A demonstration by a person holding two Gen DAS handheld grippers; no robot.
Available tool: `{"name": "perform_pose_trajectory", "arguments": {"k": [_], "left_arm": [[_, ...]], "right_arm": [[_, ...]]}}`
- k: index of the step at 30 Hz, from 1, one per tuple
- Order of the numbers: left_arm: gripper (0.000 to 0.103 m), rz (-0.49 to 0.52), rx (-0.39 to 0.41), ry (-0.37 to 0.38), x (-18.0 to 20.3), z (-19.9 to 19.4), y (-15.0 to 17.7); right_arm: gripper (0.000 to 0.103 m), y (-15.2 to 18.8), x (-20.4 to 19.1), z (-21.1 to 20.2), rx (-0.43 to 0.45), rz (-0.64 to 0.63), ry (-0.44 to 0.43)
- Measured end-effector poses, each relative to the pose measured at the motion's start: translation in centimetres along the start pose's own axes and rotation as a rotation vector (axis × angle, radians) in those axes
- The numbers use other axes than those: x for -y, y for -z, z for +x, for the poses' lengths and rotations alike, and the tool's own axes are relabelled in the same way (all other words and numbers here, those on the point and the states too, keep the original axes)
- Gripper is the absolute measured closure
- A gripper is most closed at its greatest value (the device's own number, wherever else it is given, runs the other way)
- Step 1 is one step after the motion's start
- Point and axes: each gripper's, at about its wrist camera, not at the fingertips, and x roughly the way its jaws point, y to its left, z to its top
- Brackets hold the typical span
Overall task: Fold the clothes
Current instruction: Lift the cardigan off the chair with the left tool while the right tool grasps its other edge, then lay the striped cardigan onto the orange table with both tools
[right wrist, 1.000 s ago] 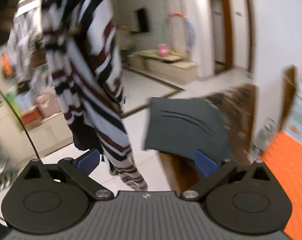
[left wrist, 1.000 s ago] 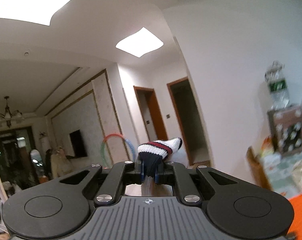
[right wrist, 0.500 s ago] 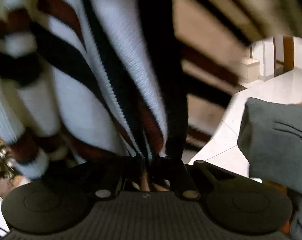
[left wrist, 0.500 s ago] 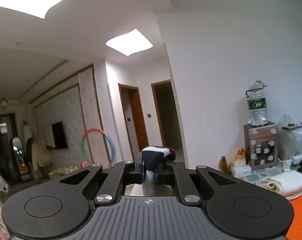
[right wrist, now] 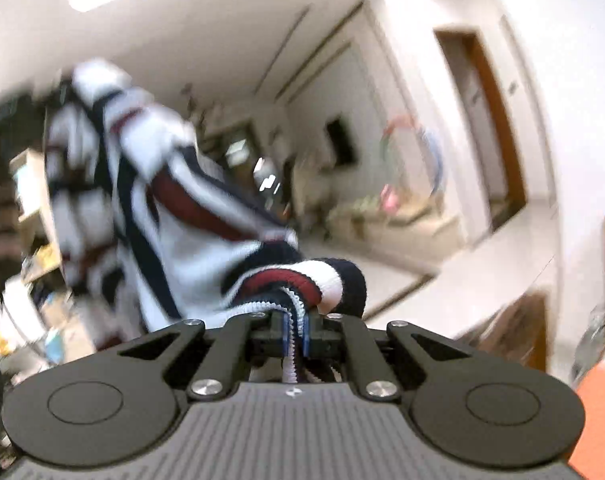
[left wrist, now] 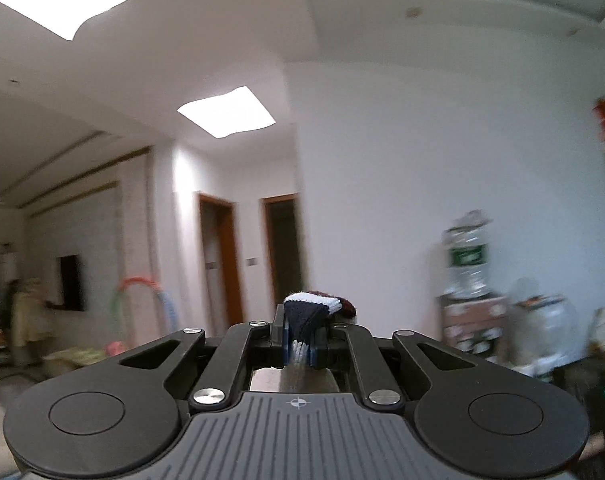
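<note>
A knitted sweater (right wrist: 158, 208) with white, navy and dark red stripes hangs in the air, stretching up to the left in the right wrist view. My right gripper (right wrist: 296, 330) is shut on a bunched edge of it, and the fabric folds over the fingertips. In the left wrist view my left gripper (left wrist: 302, 338) is shut on another part of the same striped sweater (left wrist: 312, 308); only a small fold shows above its jaws. Both grippers point roughly level into the room. The rest of the garment is hidden below the grippers.
A white wall with two wooden doorways (left wrist: 222, 264) lies ahead. A water bottle on a small cabinet (left wrist: 468, 280) stands at the right. A hula hoop (right wrist: 412, 152) leans near a wall-mounted television (right wrist: 340, 142). An orange surface (right wrist: 602, 412) shows at the lower right.
My right gripper went from open, away from the hanging sweater, to shut on its edge, and rose with it. The left gripper kept its hold while its view swung to the right.
</note>
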Motion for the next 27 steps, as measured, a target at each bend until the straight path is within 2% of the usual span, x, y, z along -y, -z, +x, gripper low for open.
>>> {"name": "perform_pose_trajectory", "arguments": {"k": [4, 8, 11, 17, 21, 24, 27], "left_arm": [[0.092, -0.065, 0.001, 0.166, 3.7, 0.7, -0.5], [0.092, -0.114, -0.053, 0.33, 9.3, 2.2, 0.8], [0.092, -0.136, -0.126, 0.444, 14.4, 3.4, 2.9], [0.092, -0.136, -0.31, 0.642, 25.5, 5.2, 8.9], [0.091, -0.104, -0.435, 0.714, 32.0, 5.4, 14.2], [0.091, -0.087, -0.513, 0.714, 35.8, 5.5, 18.0], [0.091, -0.055, -0.556, 0.709, 38.6, 5.5, 20.4]], "right_arm": [[0.095, -2.2, 5.3, -5.5, 0.042, 0.013, 0.113], [0.095, -1.3, 11.8, -10.2, 0.015, 0.085, 0.229], [0.095, 1.0, 16.5, -14.0, -0.028, 0.166, 0.319], [0.095, 9.6, 23.3, -22.1, -0.174, 0.303, 0.492], [0.095, 15.7, 26.0, -26.7, -0.272, 0.385, 0.56], [0.094, 19.2, 26.6, -30.0, -0.337, 0.455, 0.595], [0.091, 21.3, 26.0, -33.0, -0.389, 0.454, 0.62]]}}
